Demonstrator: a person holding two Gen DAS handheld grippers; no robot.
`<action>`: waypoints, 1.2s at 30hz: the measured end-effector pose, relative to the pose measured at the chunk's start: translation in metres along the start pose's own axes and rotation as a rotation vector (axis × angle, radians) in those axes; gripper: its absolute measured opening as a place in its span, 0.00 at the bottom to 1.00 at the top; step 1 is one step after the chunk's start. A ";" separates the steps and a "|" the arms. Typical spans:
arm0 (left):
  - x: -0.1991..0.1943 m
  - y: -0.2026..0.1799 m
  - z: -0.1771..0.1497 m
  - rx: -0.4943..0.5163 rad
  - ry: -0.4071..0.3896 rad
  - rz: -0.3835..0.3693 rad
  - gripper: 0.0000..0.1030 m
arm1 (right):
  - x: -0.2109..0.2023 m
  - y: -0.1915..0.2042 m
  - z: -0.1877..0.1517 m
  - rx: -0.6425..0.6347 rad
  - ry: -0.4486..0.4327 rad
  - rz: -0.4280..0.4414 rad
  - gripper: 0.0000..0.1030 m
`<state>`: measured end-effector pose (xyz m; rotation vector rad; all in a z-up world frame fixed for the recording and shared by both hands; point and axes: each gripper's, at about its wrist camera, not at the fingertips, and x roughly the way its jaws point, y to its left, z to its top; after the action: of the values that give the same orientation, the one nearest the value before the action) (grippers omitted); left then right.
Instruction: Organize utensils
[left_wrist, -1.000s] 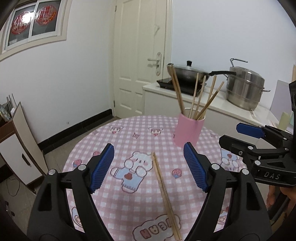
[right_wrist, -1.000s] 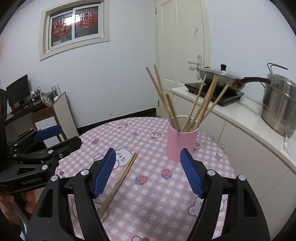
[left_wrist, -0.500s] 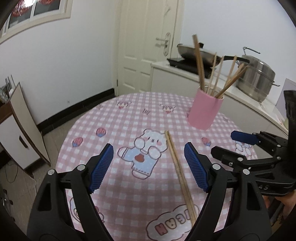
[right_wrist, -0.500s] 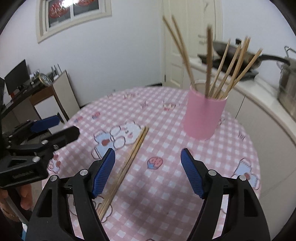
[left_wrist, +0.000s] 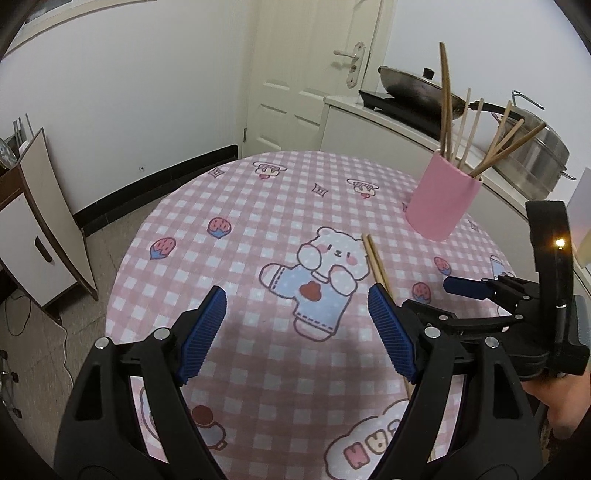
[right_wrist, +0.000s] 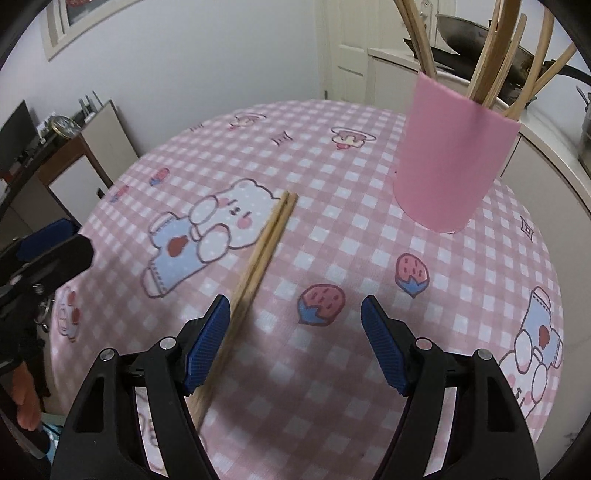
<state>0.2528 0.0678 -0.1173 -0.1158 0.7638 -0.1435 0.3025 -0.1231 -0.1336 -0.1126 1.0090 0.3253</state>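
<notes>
A pair of wooden chopsticks (right_wrist: 263, 250) lies side by side on the round pink checked table (right_wrist: 332, 192); it also shows in the left wrist view (left_wrist: 376, 264), partly hidden by my left fingers. A pink cup (right_wrist: 454, 155) holding several chopsticks stands at the far right of the table, and shows in the left wrist view (left_wrist: 441, 199). My right gripper (right_wrist: 295, 343) is open and empty, low over the table, its left finger (right_wrist: 207, 347) over the near end of the pair. My left gripper (left_wrist: 295, 332) is open and empty above the bear print.
A white counter (left_wrist: 399, 122) behind the table carries a lidded wok (left_wrist: 417, 86) and a steel pot (left_wrist: 535, 162). A white door (left_wrist: 306, 74) is at the back. A small cabinet (left_wrist: 33, 236) stands on the floor at left.
Both grippers have moved forward and tilted down towards the table. The right gripper has come close over the lying chopsticks. The chopsticks and the cup have not moved.
</notes>
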 end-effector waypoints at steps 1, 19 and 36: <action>0.001 0.002 0.000 -0.004 0.002 0.000 0.76 | 0.002 -0.001 0.000 0.003 0.005 0.003 0.67; 0.005 0.006 -0.003 -0.021 0.032 -0.003 0.77 | 0.011 0.003 0.004 -0.006 0.032 -0.022 0.66; 0.027 -0.020 -0.005 0.027 0.141 -0.047 0.77 | 0.007 -0.022 -0.003 -0.008 0.036 -0.039 0.57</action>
<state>0.2672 0.0430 -0.1361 -0.0989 0.8998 -0.2083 0.3100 -0.1429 -0.1422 -0.1454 1.0401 0.2924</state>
